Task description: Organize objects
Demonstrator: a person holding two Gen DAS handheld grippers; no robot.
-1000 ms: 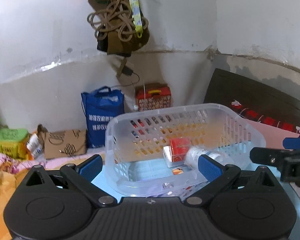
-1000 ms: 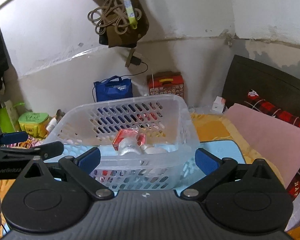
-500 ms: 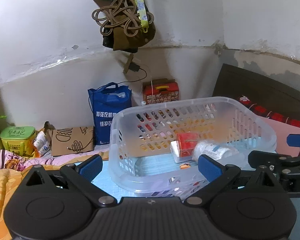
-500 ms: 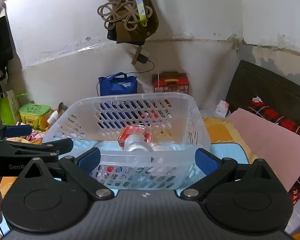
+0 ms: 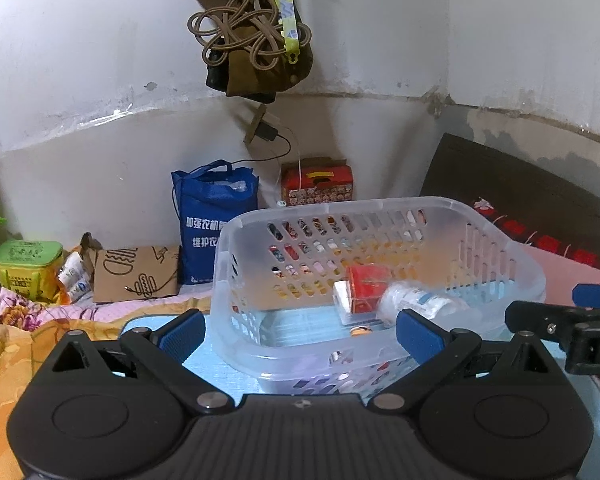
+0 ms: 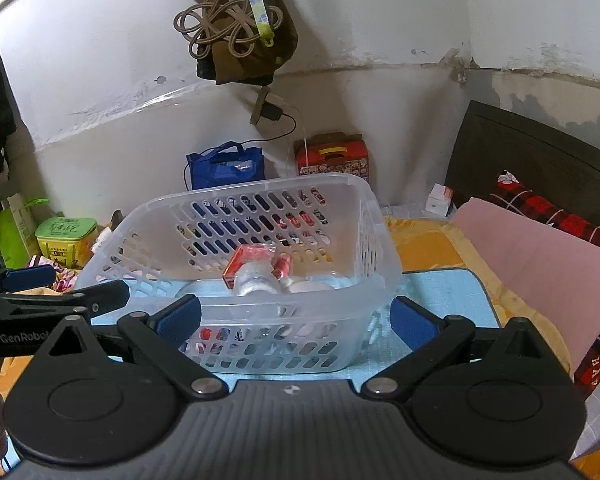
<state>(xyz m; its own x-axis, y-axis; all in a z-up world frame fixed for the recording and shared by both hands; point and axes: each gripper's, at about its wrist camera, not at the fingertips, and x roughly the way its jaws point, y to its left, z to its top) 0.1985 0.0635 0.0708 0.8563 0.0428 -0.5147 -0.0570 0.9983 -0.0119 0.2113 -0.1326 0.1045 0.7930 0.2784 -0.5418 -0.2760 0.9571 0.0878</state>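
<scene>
Clear basket point(image 5: 380, 344) sits on the blue mat point(image 6: 444, 292), red box point(image 5: 366, 288) and bottle point(image 5: 416, 304) lying inside. Left hand-held gripper point(image 5: 300, 330) and right hand-held gripper point(image 6: 296, 316) both wide apart, holding nothing, hovering at the basket's near rim. Mat's right edge bare.

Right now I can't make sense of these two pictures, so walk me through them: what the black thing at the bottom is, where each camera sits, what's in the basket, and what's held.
Each picture comes from a camera mounted on a hand-held, two-fingered black gripper with blue pads; a person carries one in each hand. The left gripper and the right gripper are both open and hold nothing. Ahead, on a light blue mat, stands a clear slotted plastic basket. Inside it lie a red and white carton and a clear plastic bottle on its side. Each view also shows the other gripper at its edge.
</scene>
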